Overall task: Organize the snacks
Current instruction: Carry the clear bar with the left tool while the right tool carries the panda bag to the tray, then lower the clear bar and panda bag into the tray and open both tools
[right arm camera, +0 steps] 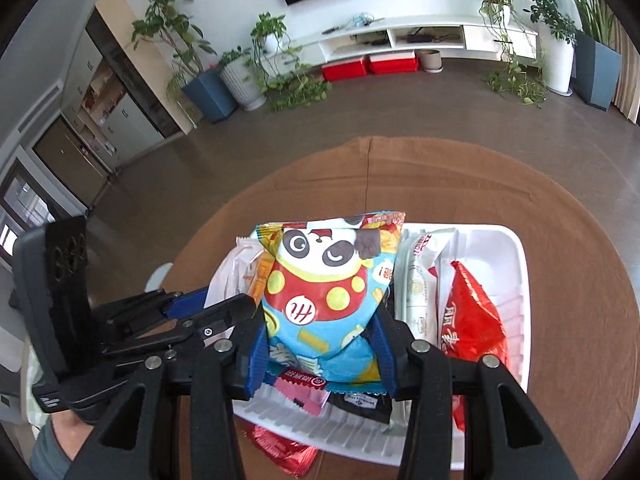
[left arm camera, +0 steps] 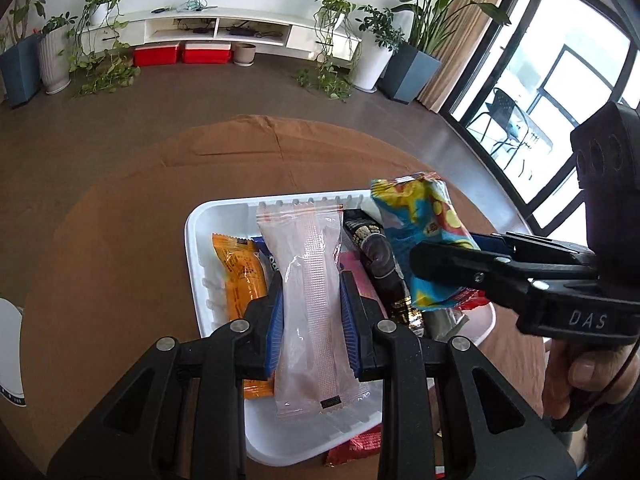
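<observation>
Both my grippers, left (left arm camera: 312,320) pinching a clear packet (left arm camera: 310,304) and right (right arm camera: 320,332) pinching a panda bag (right arm camera: 328,288), hover over the half-filled white tray (right arm camera: 516,264) at lower centre, one red packet (right arm camera: 280,450) outside.

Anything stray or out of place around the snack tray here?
Yes: a red foil packet lies on the brown tablecloth, partly under the white tray's near edge, outside it, while other snacks sit inside.

Brown floor (left arm camera: 160,92), white media shelf (left arm camera: 224,28) between potted plants (left arm camera: 100,40), bright balcony windows (left arm camera: 560,72) right.
</observation>
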A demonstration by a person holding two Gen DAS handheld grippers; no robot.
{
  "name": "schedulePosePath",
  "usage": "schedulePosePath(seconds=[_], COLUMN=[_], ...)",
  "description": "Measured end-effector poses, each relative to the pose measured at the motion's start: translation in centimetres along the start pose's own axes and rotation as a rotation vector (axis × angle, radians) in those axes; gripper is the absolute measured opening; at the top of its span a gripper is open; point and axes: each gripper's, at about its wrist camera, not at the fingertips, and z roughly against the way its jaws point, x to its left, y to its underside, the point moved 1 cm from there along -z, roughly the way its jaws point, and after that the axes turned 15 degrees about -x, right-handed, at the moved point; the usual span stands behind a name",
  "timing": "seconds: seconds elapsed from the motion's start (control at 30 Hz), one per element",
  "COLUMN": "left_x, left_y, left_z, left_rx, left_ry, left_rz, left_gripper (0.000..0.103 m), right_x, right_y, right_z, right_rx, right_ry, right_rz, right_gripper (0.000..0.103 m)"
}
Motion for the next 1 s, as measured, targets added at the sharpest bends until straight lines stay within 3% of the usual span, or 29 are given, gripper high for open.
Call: schedulePosePath(seconds=[0.27, 0.53, 0.73, 0.93, 1.0], left_x=[-0.1, -0.1, -0.3, -0.1, -0.3], left_y=[1.9, 3.0, 3.0, 2.8, 2.9], left_z=[-4.2, -6.2, -6.5, -6.0, -6.0], left_rx=[0.054, 0.064, 0.064, 0.062, 0.059], left_ry=[-0.021, -0.038, -0.037, -0.03, -0.021], left_rz=[-0.021, -0.03, -0.04, -0.037, -0.042], left_gripper=[0.024, 0.025, 0.026, 0.032, 0.044], right_x=[-0.7, -0.1, -0.9, -1.0, -1.0], right_y=[1.5, 1.8, 2.1, 2.0, 2.0], right_z=[-3.1, -3.8, -4.1, -3.4, -2.9], right_rx=[0.074, 0.053, 0.062, 0.066, 0.058], right_ry=[0.05, 0.067, 0.076, 0.079, 0.077], right_rz=[0.043, 0.095, 0.063, 0.053, 0.053], right_gripper=[0.048, 0.054, 0.058, 0.059, 0.06])
